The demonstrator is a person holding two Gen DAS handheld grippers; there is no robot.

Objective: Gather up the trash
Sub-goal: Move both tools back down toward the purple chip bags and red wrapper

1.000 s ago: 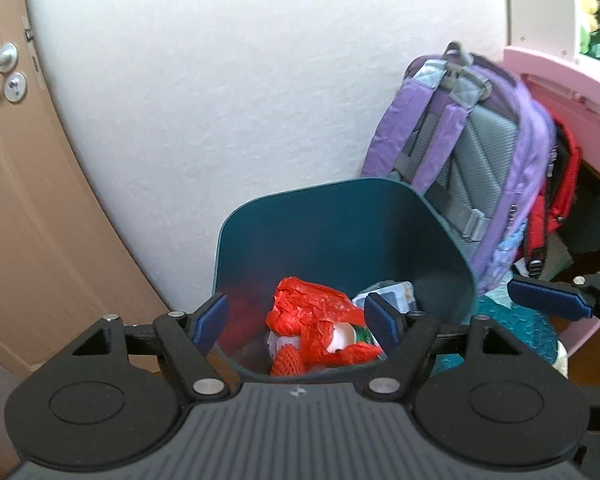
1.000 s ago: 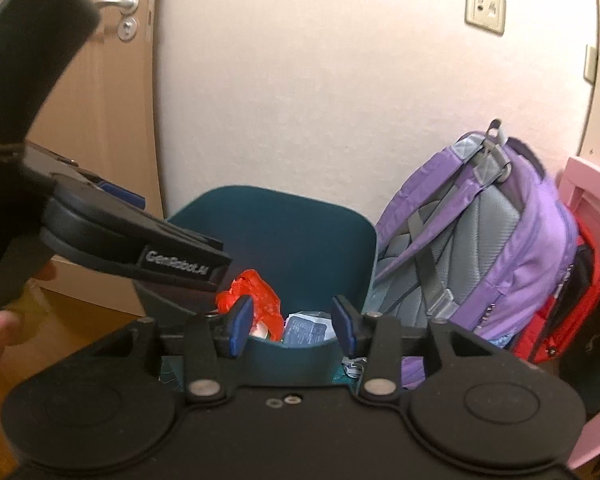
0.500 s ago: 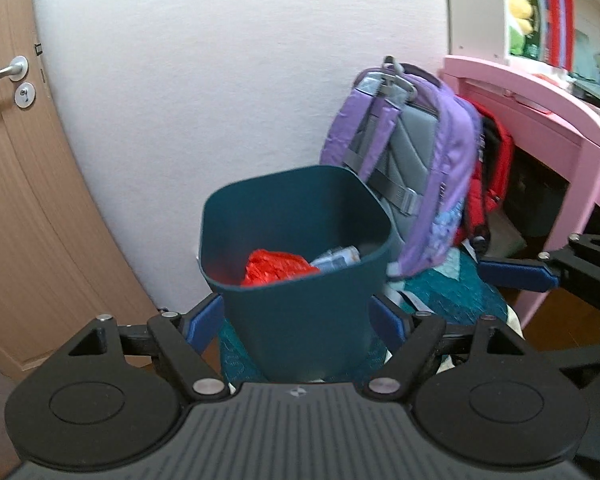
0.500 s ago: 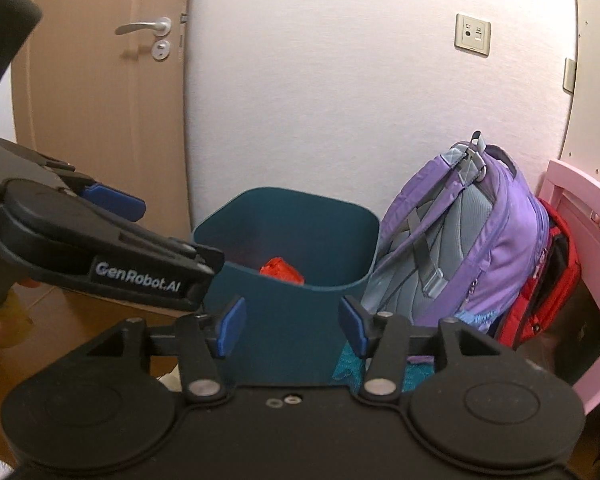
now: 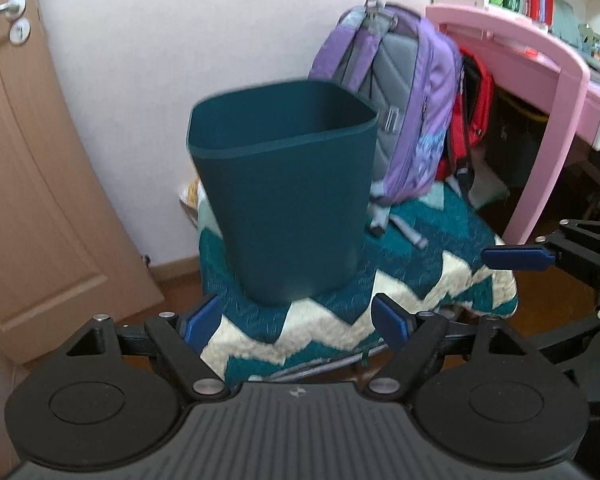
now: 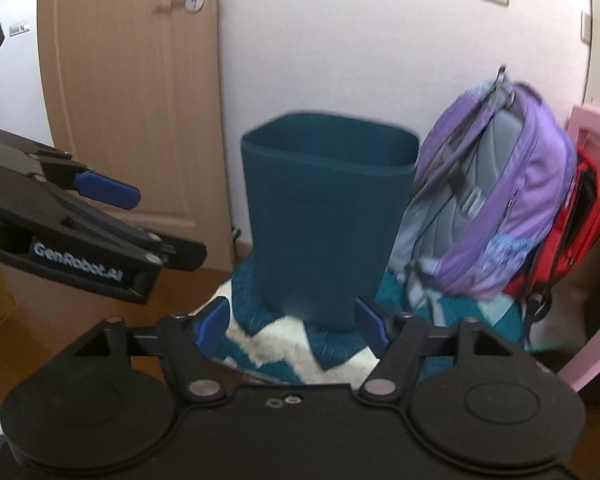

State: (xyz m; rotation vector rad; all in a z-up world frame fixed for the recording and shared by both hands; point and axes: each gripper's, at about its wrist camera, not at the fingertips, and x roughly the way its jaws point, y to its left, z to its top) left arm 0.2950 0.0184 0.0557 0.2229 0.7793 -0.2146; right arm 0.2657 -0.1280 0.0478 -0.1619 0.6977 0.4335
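Note:
A dark teal trash bin [image 5: 288, 196] stands upright on a teal and cream zigzag blanket [image 5: 404, 280]; it also shows in the right wrist view [image 6: 324, 232]. Its contents are hidden behind its front wall. My left gripper [image 5: 300, 320] is open and empty, low in front of the bin and apart from it. My right gripper [image 6: 294, 322] is open and empty, also in front of the bin. The left gripper shows at the left of the right wrist view [image 6: 108, 190], and a right fingertip [image 5: 516, 258] shows in the left wrist view.
A purple backpack [image 5: 404, 108] leans on the wall right of the bin, with a red bag [image 5: 474, 108] behind it. A pink desk [image 5: 540, 64] stands at the right. A wooden door [image 6: 132, 100] is at the left.
Both grippers have pulled back and down from over the bin. The red trash inside the bin is no longer visible. Both stay open.

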